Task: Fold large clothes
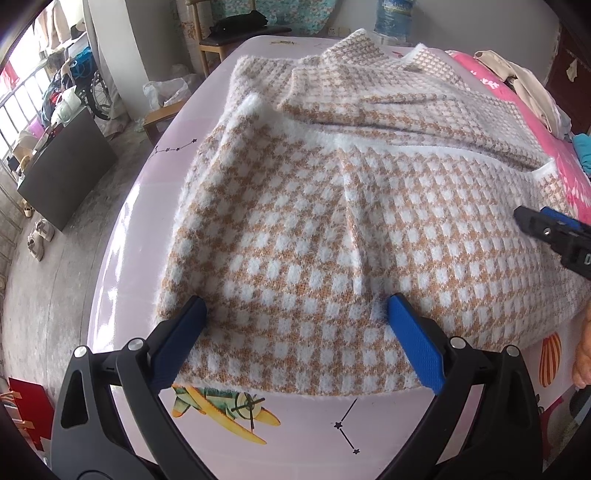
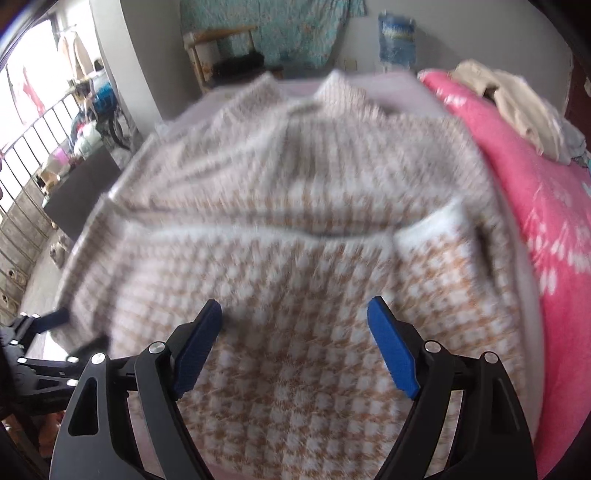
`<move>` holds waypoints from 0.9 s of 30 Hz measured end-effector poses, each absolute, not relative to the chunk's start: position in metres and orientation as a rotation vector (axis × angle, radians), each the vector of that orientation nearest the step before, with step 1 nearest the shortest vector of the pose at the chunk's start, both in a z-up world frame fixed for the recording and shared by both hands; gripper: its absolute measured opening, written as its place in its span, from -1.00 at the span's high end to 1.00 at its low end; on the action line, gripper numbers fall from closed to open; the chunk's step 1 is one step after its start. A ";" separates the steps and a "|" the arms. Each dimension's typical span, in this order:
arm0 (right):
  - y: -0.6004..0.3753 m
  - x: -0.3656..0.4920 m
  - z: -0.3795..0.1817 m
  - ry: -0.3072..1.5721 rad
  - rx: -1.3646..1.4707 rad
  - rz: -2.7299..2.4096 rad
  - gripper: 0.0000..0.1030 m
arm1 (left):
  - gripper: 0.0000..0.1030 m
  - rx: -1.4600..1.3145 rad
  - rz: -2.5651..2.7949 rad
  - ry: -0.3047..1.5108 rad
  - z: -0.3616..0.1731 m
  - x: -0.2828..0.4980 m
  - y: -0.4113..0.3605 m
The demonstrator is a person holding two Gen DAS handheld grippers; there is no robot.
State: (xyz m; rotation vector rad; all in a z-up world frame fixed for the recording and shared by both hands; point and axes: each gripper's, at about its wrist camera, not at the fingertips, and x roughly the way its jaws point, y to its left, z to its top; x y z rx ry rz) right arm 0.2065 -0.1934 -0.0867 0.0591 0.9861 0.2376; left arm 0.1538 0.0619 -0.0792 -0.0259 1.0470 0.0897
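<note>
A big fuzzy sweater [image 1: 332, 206] with tan and white checks lies spread on a bed [image 1: 147, 206] with a pale pink sheet. The sheet has a little airplane picture [image 1: 225, 410] at 6 o'clock in the left wrist view, just below the sweater's near hem. A white-edged part is folded across the sweater's middle.

The left hand-held gripper [image 1: 295, 317] is at the near hem. Its two blue pads [image 1: 413, 343] are wide apart, with sweater cloth lying between them. They do not squeeze it.

The right hand-held gripper [image 2: 295, 321] is over the sweater too, and this view is blurry. Its jaws stand wide apart, and nothing is pinched in them. In the left wrist view it pokes in at 3 o'clock [image 1: 554, 232], over the sweater's right side. In the right wrist view the left hand-held gripper shows at 8 o'clock [image 2: 48, 325], by the sweater's edge.

A bright pink blanket [image 2: 546, 206] lies along the bed at 3 o'clock, beside the sweater. Some beige clothes [image 2: 517, 99] sit on it at 1 o'clock. A wooden chair [image 1: 218, 33] stands past the bed at 11 o'clock
</note>
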 end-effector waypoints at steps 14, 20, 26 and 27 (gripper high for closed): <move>-0.193 0.206 -0.087 0.983 0.058 0.235 -0.57 | -0.85 -0.041 0.080 1.046 -0.080 0.153 0.065; -0.193 0.206 -0.086 0.984 0.056 0.235 -0.59 | -0.85 -0.041 0.074 1.045 -0.080 0.153 0.066; -0.192 0.206 -0.086 0.990 0.055 0.232 -0.59 | -0.85 -0.041 0.075 1.043 -0.080 0.153 0.065; -0.193 0.206 -0.086 0.991 0.054 0.232 -0.59 | -0.85 -0.041 0.075 1.043 -0.080 0.153 0.065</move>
